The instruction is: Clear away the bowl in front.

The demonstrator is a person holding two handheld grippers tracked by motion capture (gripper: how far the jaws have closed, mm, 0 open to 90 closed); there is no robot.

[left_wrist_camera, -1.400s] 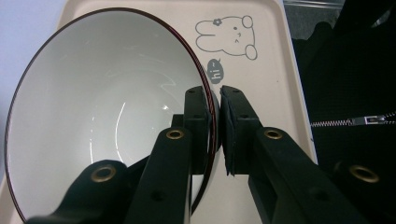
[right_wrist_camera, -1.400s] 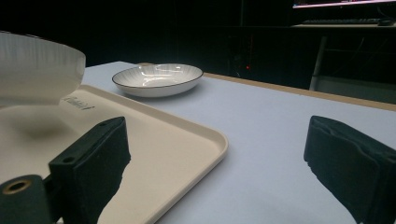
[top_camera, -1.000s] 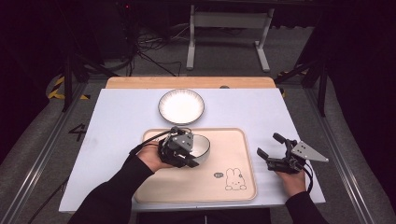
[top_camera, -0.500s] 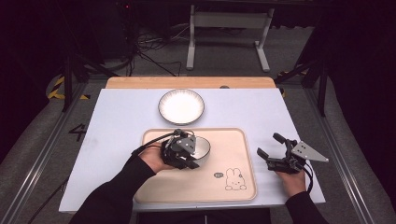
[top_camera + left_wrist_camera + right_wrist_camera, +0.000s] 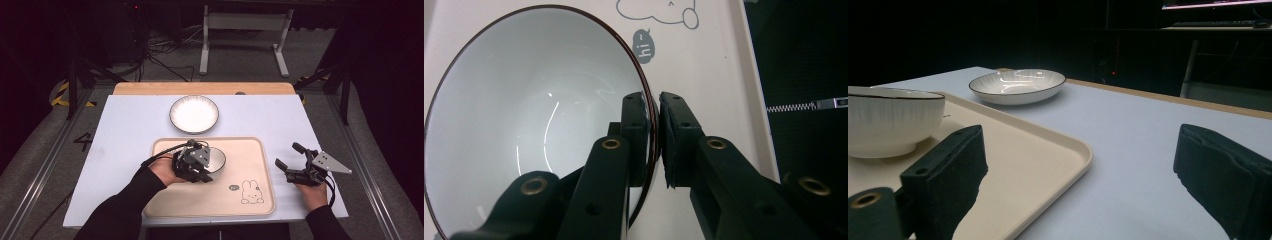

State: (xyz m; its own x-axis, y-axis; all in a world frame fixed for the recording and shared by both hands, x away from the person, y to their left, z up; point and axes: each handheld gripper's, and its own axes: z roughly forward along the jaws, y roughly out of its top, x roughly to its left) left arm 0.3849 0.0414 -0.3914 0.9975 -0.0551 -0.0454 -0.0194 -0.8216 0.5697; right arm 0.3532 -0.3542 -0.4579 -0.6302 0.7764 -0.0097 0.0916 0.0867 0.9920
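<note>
Bowl (image 5: 534, 125) rim between left hand-held gripper (image 5: 651, 135) jaws.

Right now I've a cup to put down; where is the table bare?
Bare: the table left of the tray and plate, and the far right corner. On the tray, the near half by the rabbit print. Crowded: around the bowl, gripped by the left tool; the right tool fills the right edge.
</note>
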